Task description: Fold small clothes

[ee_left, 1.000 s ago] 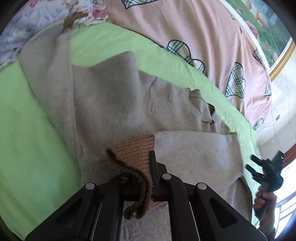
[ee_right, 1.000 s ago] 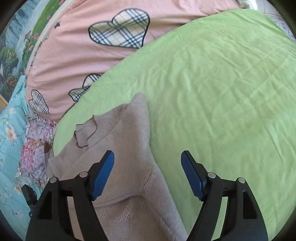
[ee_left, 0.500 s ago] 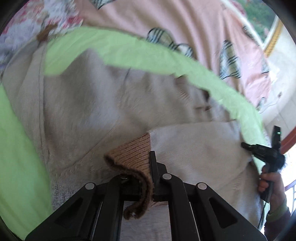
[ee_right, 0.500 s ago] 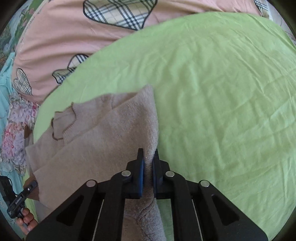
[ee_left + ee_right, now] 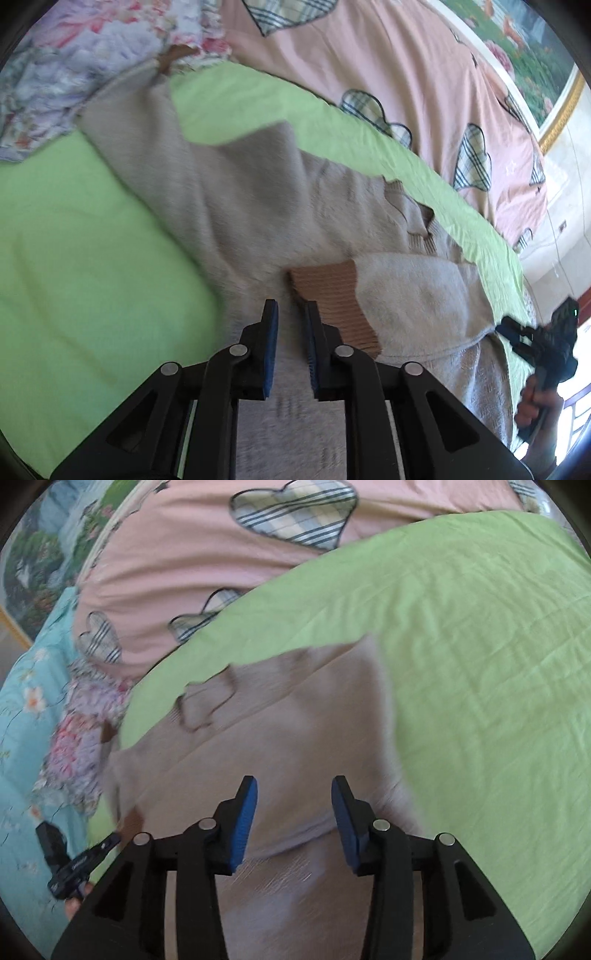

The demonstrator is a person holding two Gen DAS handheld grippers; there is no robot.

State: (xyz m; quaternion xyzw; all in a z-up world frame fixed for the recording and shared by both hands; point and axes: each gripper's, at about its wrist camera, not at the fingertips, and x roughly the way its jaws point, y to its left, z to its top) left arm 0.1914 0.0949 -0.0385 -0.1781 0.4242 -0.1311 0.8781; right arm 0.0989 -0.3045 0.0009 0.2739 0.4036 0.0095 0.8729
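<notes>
A beige knit sweater (image 5: 258, 206) lies on a green sheet (image 5: 74, 258). One sleeve is folded across the body, and its brown ribbed cuff (image 5: 336, 295) lies flat on the sweater. My left gripper (image 5: 290, 314) is open a little and empty, just left of the cuff. My right gripper (image 5: 293, 790) is open and empty, above the sweater's body (image 5: 280, 731) near the folded sleeve edge. The right gripper also shows in the left wrist view (image 5: 535, 339), at the sweater's far right side. The collar (image 5: 207, 705) points toward the pink bedding.
A pink duvet with plaid hearts (image 5: 258, 535) lies beyond the green sheet (image 5: 480, 664). A floral quilt (image 5: 74, 55) sits at the left. The other sleeve (image 5: 140, 129) stretches toward it. The left gripper shows in the right wrist view (image 5: 74, 864).
My left gripper has let go of the brown cuff, which now lies flat on the sweater. My right gripper, shut on the sweater's edge half a second ago, has opened.
</notes>
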